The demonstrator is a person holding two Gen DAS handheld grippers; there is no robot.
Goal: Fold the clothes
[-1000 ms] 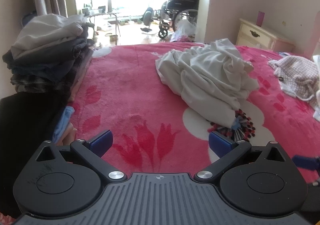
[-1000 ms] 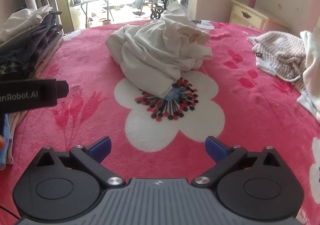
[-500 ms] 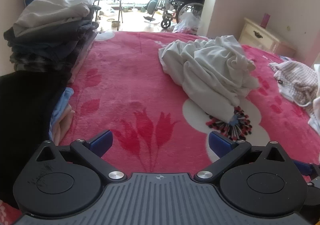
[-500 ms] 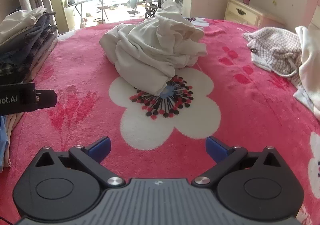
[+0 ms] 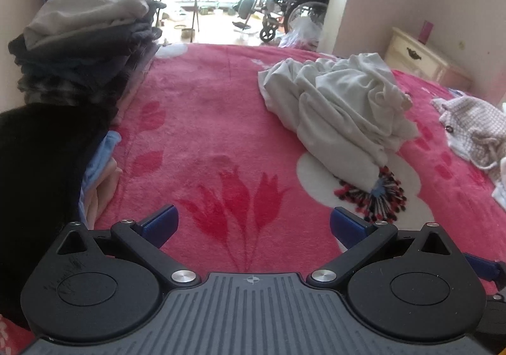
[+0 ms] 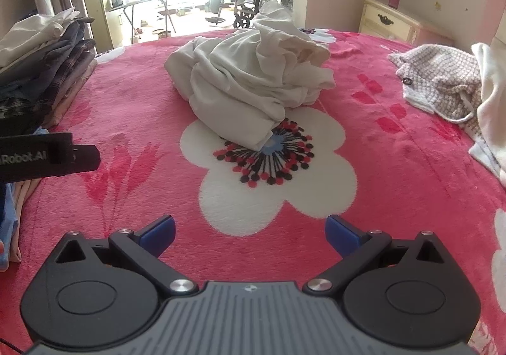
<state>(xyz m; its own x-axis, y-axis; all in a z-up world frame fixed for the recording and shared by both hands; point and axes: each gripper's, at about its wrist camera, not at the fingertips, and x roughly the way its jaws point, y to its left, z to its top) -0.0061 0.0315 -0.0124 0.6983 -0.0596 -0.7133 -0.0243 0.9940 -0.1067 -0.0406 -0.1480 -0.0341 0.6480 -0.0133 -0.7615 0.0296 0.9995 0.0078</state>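
Observation:
A crumpled cream-white garment [image 5: 335, 105] [image 6: 249, 80] lies in a heap on the pink flowered blanket [image 5: 202, 140] [image 6: 395, 171], partly over a white flower print. My left gripper [image 5: 251, 223] is open and holds nothing, hovering over the blanket short of the heap and to its left. My right gripper [image 6: 249, 233] is open too, nothing between its blue pads, with the heap straight ahead. The left gripper's black body [image 6: 47, 159] shows at the left edge of the right wrist view.
A tall stack of folded clothes [image 5: 85, 48] [image 6: 41, 70] stands along the left side of the bed, with a black garment [image 5: 38, 171] nearer. A checked garment [image 5: 474, 127] [image 6: 442, 83] lies at the right. A cream nightstand [image 6: 389, 20] and a wheelchair [image 5: 294, 13] stand beyond.
Both grippers have pulled back and risen a little, so the white heap sits slightly farther ahead. Both stay open; no clothes have moved.

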